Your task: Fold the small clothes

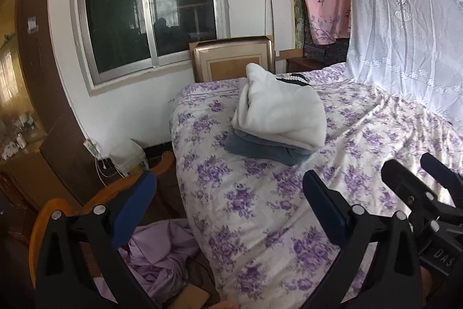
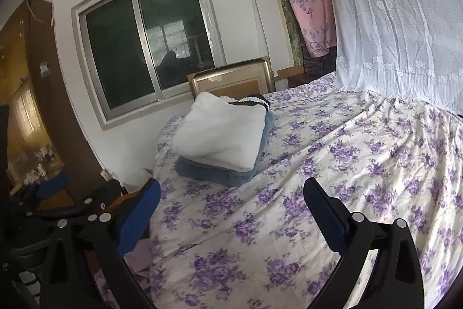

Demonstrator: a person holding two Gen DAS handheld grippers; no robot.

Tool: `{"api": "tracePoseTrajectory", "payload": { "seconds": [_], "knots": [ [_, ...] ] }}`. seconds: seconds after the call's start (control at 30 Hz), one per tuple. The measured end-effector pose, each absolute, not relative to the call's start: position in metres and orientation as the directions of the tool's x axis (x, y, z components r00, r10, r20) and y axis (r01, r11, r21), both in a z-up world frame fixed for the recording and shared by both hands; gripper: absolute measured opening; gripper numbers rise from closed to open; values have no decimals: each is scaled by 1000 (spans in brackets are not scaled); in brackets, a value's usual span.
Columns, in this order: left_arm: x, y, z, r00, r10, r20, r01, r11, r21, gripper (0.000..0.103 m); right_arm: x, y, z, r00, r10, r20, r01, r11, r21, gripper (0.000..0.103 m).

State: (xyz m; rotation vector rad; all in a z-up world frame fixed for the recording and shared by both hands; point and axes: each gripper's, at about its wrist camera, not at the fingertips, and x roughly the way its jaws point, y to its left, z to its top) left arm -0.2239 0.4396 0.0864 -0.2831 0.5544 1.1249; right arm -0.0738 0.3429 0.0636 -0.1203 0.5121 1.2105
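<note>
Two folded garments, stacked: white fleece garment (image 2: 220,132) on top, grey-blue garment (image 2: 214,174) beneath, both lying on the floral bedspread (image 2: 332,170). Landmark: the stack. I read it as set toward the bed's far corner below the window (image 2: 144,48) so the near bedspread stays free for folding. Its long axis runs roughly from the bed's left edge toward the striped dark-and-white garment (image 2: 254,101) tucked behind it; folded edges face me.

Left gripper (image 1: 228,210): well short of the stack, jaws spread wide, nothing between them. Right gripper (image 2: 231,210): likewise short of the stack, wide, unloaded. A lilac cloth (image 1: 162,254) lies crumpled on the floor, below and left of the stack, possibly next.
</note>
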Motion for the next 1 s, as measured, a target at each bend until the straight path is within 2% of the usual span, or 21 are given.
{"api": "tracePoseTrajectory", "payload": {
  "seconds": [0.13, 0.33, 0.63, 0.77, 0.87, 1.0],
  "knots": [
    [-234, 429, 92, 316, 769, -555, -909, 413, 55, 99, -86, 331, 70, 259, 849, -460, -908, 376, 184, 100],
    [-251, 410, 98, 306, 734, -607, -906, 421, 53, 99, -102, 316, 79, 216, 825, -522, -924, 346, 165, 100],
    [-262, 374, 109, 262, 811, -524, -914, 383, 137, 99, -124, 283, 83, 218, 847, -484, -942, 313, 123, 100],
    [-258, 367, 110, 281, 796, -537, -904, 408, 131, 99, -117, 273, 83, 213, 847, -487, -932, 325, 159, 100],
    [-251, 357, 111, 255, 817, -518, -903, 393, 176, 99, -113, 268, 85, 218, 851, -477, -926, 335, 174, 100],
    [-249, 354, 115, 285, 801, -527, -896, 418, 151, 98, -110, 261, 89, 218, 859, -463, -922, 336, 190, 100]
  ]
}}
